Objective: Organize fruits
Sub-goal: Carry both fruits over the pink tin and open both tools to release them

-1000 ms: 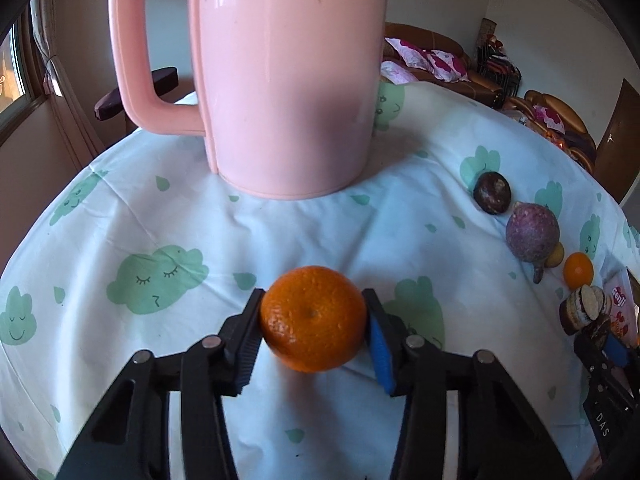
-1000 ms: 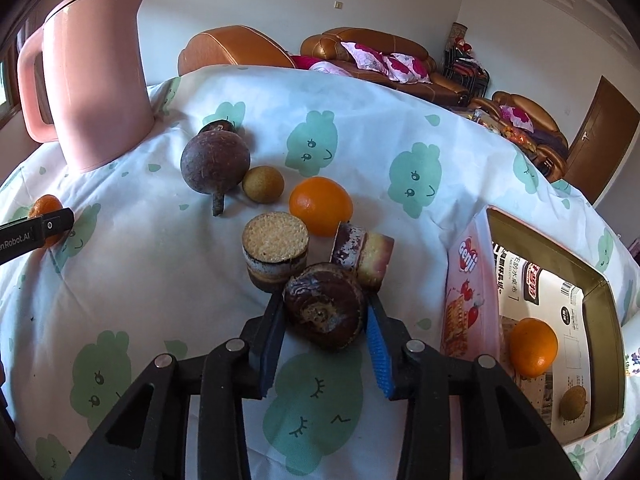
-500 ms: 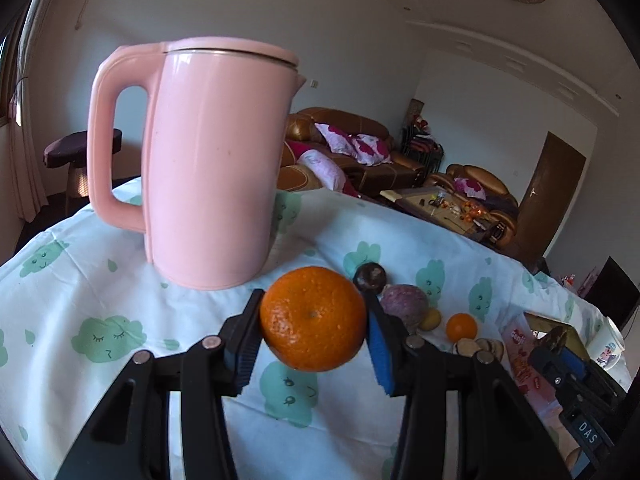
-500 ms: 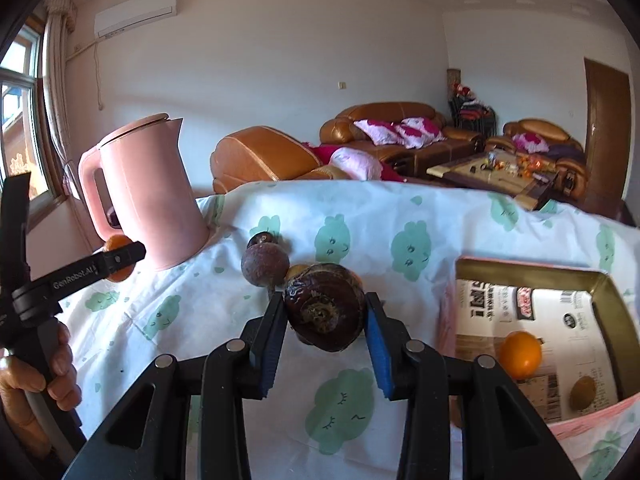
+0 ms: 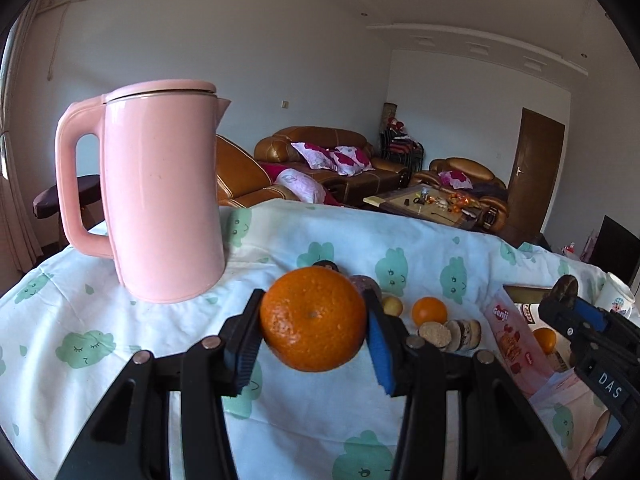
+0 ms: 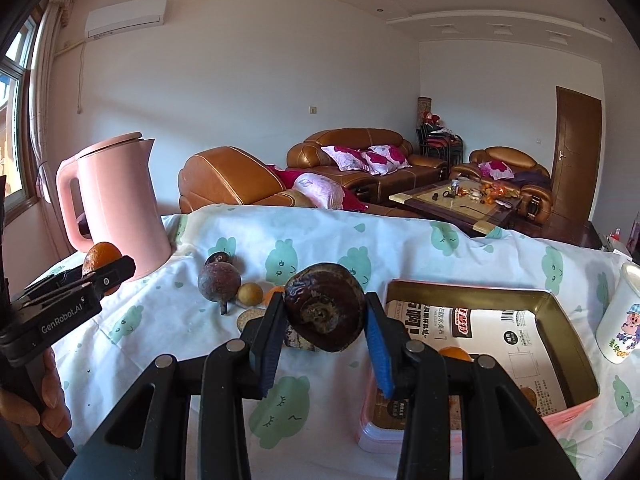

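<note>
My left gripper (image 5: pixel 314 334) is shut on an orange tangerine (image 5: pixel 314 318) and holds it above the tablecloth, right of the pink kettle (image 5: pixel 160 196). My right gripper (image 6: pixel 324 338) is shut on a dark brown wrinkled fruit (image 6: pixel 324 312) and holds it in the air just left of the open pink box (image 6: pixel 552 316). The box holds an orange (image 6: pixel 454 354), partly hidden by my fingers. On the cloth lie a purple fruit (image 6: pixel 219 282), a small yellow-brown fruit (image 6: pixel 250 293), another orange (image 5: pixel 429 311) and cut slices (image 5: pixel 452 332).
A white printed cup (image 6: pixel 622 316) stands right of the box. The kettle (image 6: pixel 120 208) stands at the table's back left. The left gripper with its tangerine shows at the left in the right wrist view (image 6: pixel 100 276). Sofas and a coffee table stand behind the table.
Both grippers have lifted their fruits off the cloth and tilted up to level. The left one has swung right; the right one has moved toward the box.
</note>
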